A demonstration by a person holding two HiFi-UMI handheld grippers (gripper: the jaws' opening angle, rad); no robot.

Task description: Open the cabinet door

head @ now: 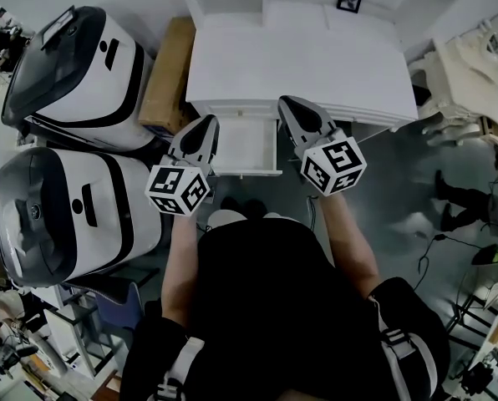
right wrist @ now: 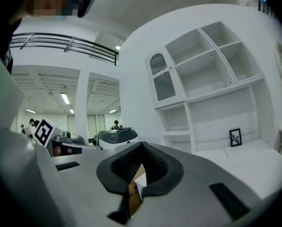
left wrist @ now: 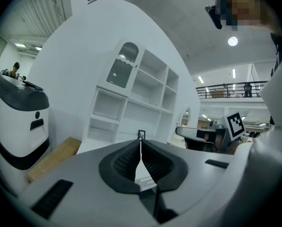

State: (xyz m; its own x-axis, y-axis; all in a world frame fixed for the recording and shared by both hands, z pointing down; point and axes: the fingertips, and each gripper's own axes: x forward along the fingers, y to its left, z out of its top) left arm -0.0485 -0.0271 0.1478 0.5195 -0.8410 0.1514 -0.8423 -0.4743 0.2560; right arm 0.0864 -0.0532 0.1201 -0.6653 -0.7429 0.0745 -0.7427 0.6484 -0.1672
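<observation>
Seen from above, the person wears a black top [head: 266, 291] that leaves the forearms bare, with a pale strap [head: 175, 366] crossing each black sleeve [head: 149, 349] near the shoulder. The left hand-held gripper [head: 207, 125] and right hand-held gripper [head: 286, 104] are grey wedge-shaped shells with black ribbed pads [left wrist: 124, 162] lining the jaws. Each bears a white cube [head: 179, 189] printed with black square markers.

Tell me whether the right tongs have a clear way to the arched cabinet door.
Probably yes. Nothing stands between the right tongs and the arched cabinet door; the desktop is bare on that line. The door sits above and beyond the tongs, whose jaws are shut, so they must open first.
</observation>
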